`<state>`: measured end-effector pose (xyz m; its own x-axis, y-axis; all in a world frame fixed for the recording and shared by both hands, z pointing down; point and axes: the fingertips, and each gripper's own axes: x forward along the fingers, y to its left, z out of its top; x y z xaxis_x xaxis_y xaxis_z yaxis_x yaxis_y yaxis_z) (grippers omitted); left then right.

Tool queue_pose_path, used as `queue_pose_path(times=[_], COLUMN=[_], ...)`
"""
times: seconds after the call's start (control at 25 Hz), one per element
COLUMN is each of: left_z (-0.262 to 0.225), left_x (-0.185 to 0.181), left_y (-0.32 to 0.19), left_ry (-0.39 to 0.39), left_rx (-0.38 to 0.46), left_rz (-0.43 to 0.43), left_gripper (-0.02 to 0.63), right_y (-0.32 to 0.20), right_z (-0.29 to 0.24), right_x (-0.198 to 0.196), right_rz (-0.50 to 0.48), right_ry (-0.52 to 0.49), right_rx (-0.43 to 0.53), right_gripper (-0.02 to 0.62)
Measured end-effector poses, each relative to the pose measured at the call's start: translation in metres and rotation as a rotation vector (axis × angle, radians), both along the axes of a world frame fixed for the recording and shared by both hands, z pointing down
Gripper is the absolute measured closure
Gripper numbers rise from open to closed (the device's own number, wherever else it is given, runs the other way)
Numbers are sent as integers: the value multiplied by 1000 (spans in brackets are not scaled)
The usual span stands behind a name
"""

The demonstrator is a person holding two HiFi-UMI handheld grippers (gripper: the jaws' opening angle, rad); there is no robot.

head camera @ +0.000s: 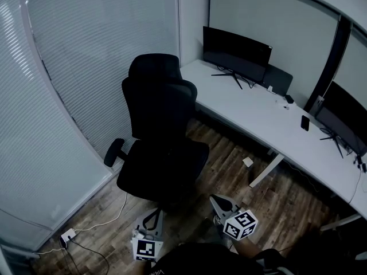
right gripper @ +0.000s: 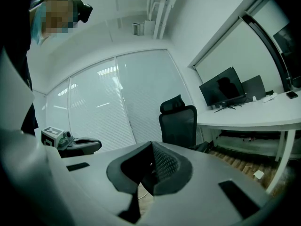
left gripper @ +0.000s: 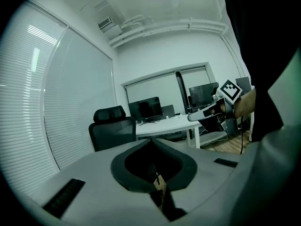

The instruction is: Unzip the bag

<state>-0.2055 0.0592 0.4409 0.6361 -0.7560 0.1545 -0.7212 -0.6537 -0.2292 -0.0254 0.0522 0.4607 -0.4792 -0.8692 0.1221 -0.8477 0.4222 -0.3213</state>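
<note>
No bag shows in any view. In the head view my left gripper hangs low at the bottom, jaws shut and pointing toward the black office chair. My right gripper is beside it, also shut and holding nothing. In the left gripper view the jaws meet with nothing between them, and the right gripper shows ahead in a hand. The right gripper view has its jaws closed and empty, with the left gripper off to the left.
A white desk runs along the right with two dark monitors and a phone. A power strip with cable and a small white box lie on the wood floor. Blinds cover the left wall.
</note>
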Motion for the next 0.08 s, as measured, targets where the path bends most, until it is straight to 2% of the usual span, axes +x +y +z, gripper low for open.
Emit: queue_pose_path(times=[0.08], left_z=[1], left_x=[2], left_y=[0], left_ry=[-10], left_rx=[0], left_rz=[2], left_gripper=[588], right_y=[0], right_z=[0], right_x=[1], right_rz=[-1], right_ry=[-4], right_rx=[1], right_gripper=[552])
